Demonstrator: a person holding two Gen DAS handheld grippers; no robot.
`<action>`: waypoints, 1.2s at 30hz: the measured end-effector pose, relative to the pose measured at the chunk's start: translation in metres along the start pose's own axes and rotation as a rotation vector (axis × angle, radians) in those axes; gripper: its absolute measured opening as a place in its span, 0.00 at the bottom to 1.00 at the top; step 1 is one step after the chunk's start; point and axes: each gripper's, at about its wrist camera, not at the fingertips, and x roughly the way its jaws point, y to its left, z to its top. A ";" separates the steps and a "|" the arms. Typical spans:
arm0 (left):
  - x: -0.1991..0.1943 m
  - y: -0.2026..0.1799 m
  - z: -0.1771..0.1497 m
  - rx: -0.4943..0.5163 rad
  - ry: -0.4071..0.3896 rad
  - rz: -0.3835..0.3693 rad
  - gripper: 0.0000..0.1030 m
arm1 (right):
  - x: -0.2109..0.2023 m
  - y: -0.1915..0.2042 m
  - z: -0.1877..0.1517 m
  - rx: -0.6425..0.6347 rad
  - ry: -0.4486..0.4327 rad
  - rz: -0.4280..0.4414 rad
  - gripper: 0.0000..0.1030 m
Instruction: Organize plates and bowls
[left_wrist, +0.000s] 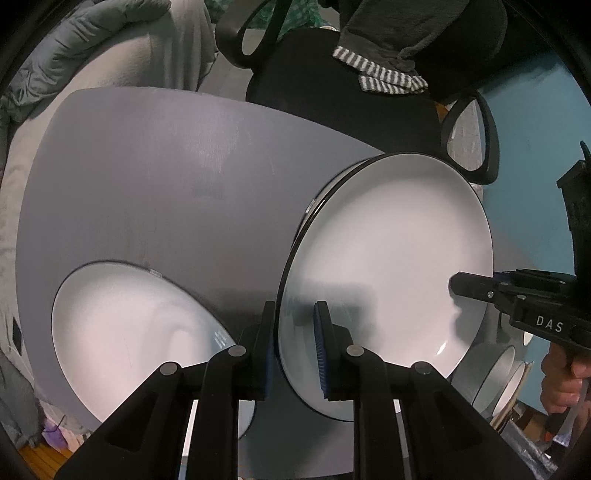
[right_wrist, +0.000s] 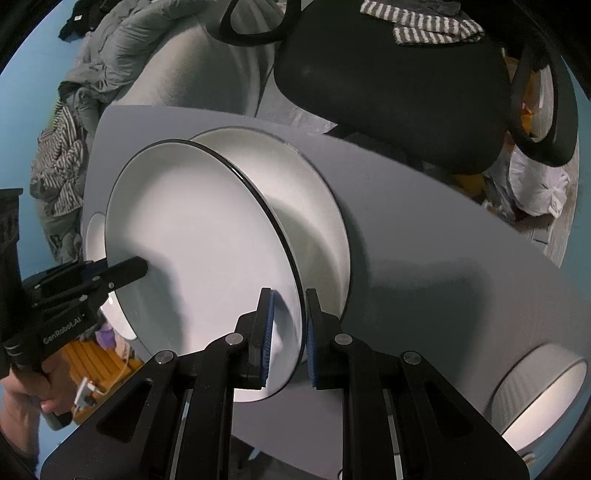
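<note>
A white plate with a thin black rim (left_wrist: 388, 258) (right_wrist: 203, 229) hangs tilted above the grey table (left_wrist: 166, 166) (right_wrist: 443, 258), held from both sides. My left gripper (left_wrist: 294, 308) is shut on its near rim, blue pads on either face. My right gripper (right_wrist: 289, 295) is shut on the opposite rim. Each view also shows the other gripper on the plate: the right gripper (left_wrist: 458, 286) and the left gripper (right_wrist: 142, 264). Under the held plate lies a larger white plate (right_wrist: 317, 206). Another white plate (left_wrist: 129, 325) (right_wrist: 94, 236) rests on the table beside it.
A ribbed white bowl (right_wrist: 543, 391) (left_wrist: 495, 373) stands near the table's edge. A black office chair (left_wrist: 332, 92) (right_wrist: 388, 92) with a striped cloth (left_wrist: 388, 74) on it is behind the table. Grey bedding (left_wrist: 74, 48) lies beyond the far edge.
</note>
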 end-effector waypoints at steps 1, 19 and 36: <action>0.002 0.000 0.002 -0.001 0.005 0.005 0.18 | 0.001 -0.001 0.002 0.000 0.004 -0.002 0.15; 0.016 -0.008 0.021 0.014 0.051 0.037 0.19 | 0.009 0.000 0.031 0.008 0.137 -0.056 0.19; 0.016 -0.016 0.010 0.053 0.047 0.124 0.32 | 0.014 0.007 0.039 0.080 0.239 -0.132 0.30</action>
